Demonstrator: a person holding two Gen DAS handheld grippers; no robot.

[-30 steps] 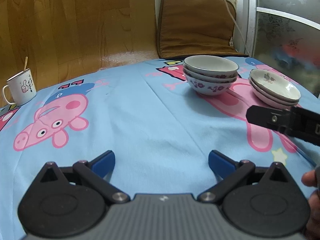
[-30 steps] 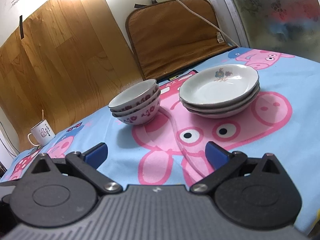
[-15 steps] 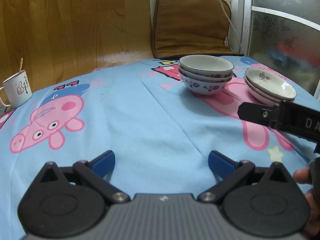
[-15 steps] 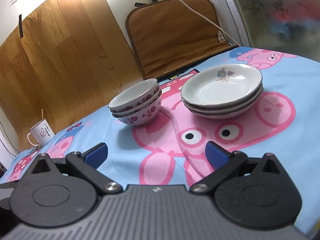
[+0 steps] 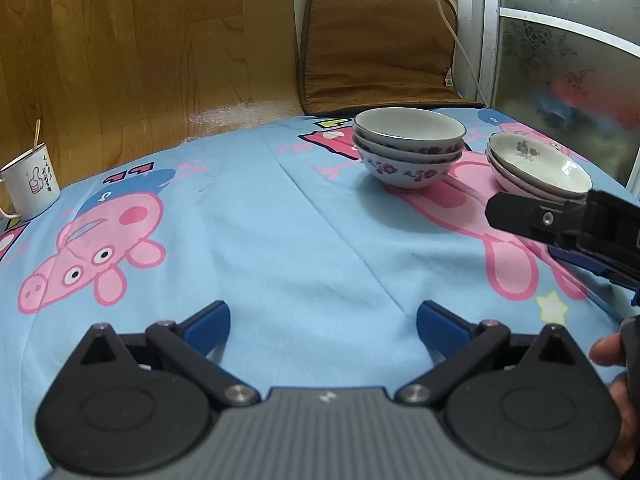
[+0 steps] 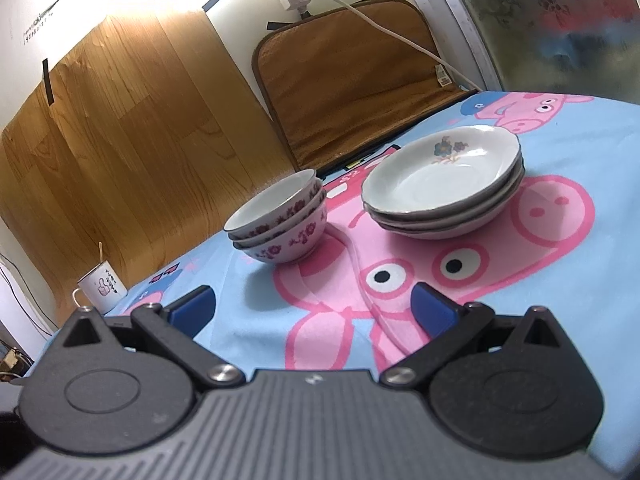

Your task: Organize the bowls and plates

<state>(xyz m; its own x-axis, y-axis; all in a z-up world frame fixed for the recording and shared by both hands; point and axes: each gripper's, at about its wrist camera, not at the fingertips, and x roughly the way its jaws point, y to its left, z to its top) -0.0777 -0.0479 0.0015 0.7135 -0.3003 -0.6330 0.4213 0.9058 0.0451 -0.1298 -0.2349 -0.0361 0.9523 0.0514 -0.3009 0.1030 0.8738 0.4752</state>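
- Bowls, three white floral ceramic ones [image 6: 280, 220], stand stacked beside three stacked white plates [image 6: 444, 188].
- Left gripper [image 5: 323, 322] and right gripper [image 6: 312, 304]: jaws wide apart, holding nothing.

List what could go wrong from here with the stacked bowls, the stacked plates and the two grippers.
1. The stack of bowls stands loosely nested on soft cloth; a nudge from the open right gripper could tip it.
2. The stack of plates sits close beside the bowls, so a push on one stack might knock the other.
3. The right gripper crosses the view of the open left gripper; the two could collide if both go for the dishes.
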